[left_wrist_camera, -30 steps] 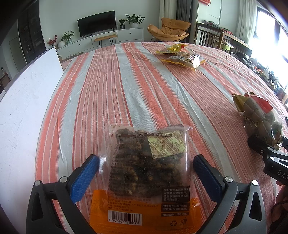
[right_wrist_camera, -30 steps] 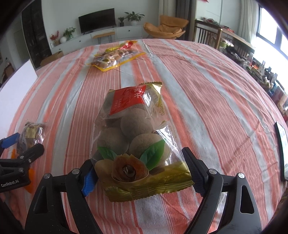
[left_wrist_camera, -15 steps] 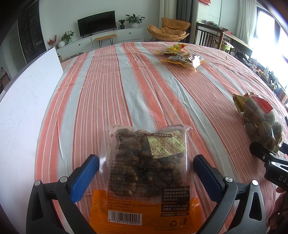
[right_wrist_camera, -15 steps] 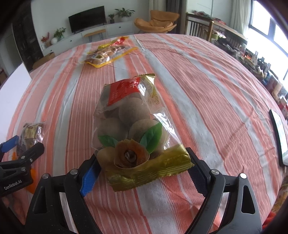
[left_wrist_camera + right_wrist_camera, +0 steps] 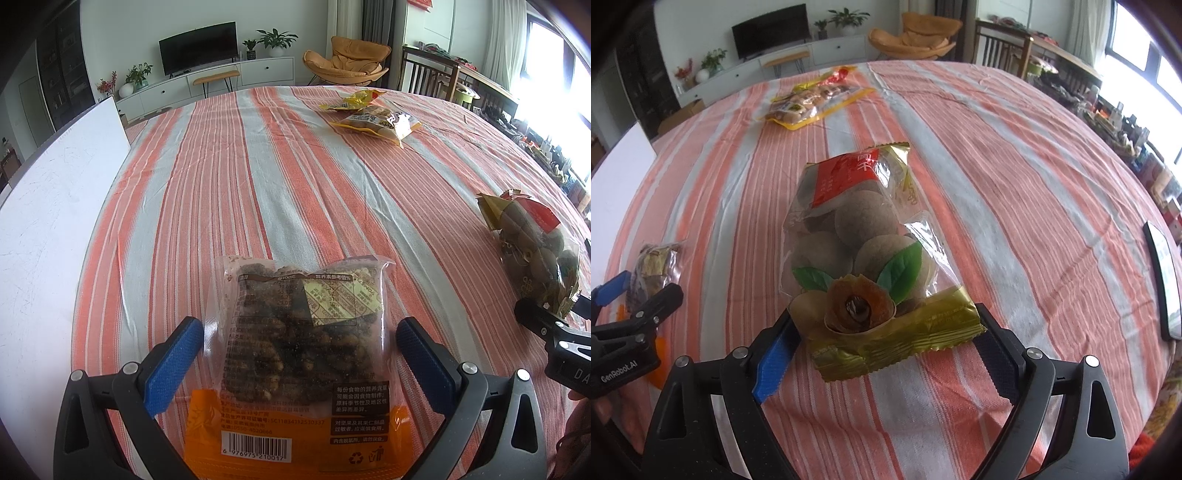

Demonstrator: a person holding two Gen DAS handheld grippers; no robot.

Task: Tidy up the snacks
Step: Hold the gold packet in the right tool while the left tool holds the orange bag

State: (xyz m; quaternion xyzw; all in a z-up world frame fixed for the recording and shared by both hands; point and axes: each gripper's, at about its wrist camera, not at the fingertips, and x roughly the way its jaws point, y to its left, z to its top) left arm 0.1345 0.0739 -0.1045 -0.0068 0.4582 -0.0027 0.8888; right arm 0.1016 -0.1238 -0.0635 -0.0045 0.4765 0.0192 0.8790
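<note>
Low in the left wrist frame, the left gripper (image 5: 299,339) stands wide, blue pads clear of the dark nut packet (image 5: 295,354) lying flat between them on the striped tablecloth (image 5: 229,192). Bottom centre of the right wrist frame, the right gripper (image 5: 884,345) is spreading its jaws, the gold-edged bag of round brown snacks (image 5: 864,251) between them, its gold hem just at the pads. Upper left there, a yellow packet (image 5: 812,99) sits well apart.
</note>
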